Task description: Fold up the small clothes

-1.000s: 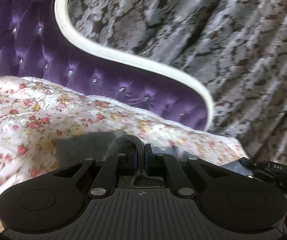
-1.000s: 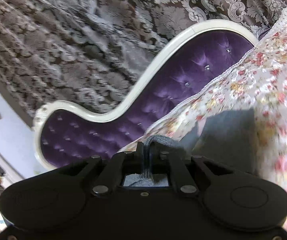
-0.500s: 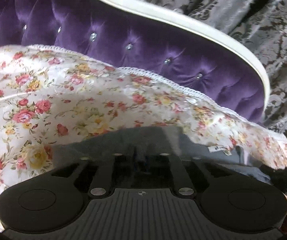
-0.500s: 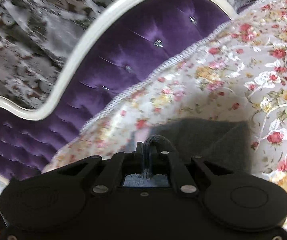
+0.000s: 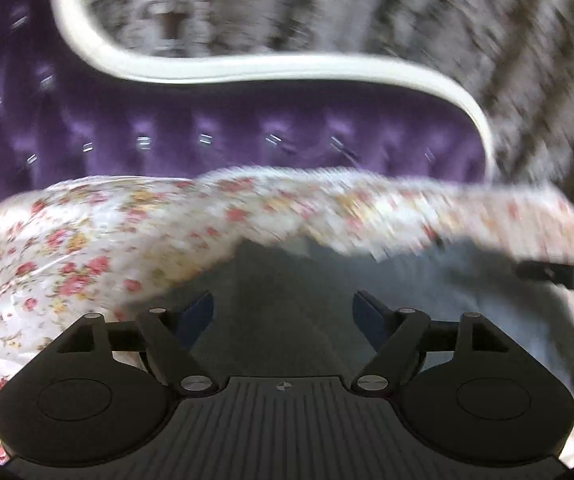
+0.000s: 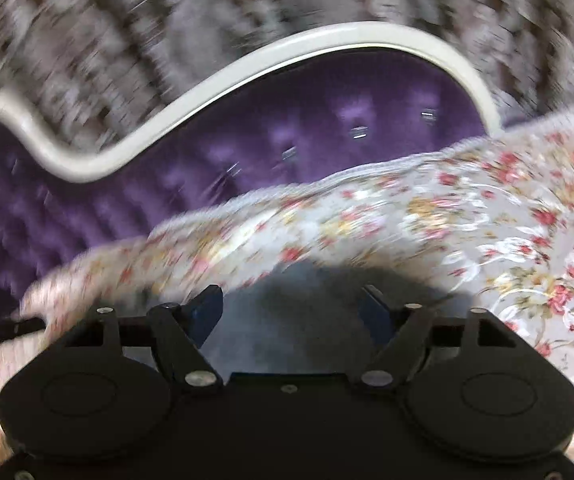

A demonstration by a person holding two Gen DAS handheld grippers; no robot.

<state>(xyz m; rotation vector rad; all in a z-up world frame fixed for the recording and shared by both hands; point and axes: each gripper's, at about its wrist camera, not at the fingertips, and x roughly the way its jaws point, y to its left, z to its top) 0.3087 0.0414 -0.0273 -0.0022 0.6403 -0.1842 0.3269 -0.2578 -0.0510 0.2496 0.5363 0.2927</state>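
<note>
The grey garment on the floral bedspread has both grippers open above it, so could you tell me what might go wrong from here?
1. Both the left gripper and the right gripper have just been opening, with the grey garment lying loose below, so the fold may spring back or settle crooked.
2. The floral bedspread looks rumpled next to the garment; a later pinch could catch it too.
3. Both views are motion-blurred, so the fold's edges cannot be checked.

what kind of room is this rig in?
Most likely a bedroom. A bed with a flowered bedspread stands against a purple tufted headboard with a curved white frame, and patterned grey drapes hang behind it. A grey garment lies on the spread.
</note>
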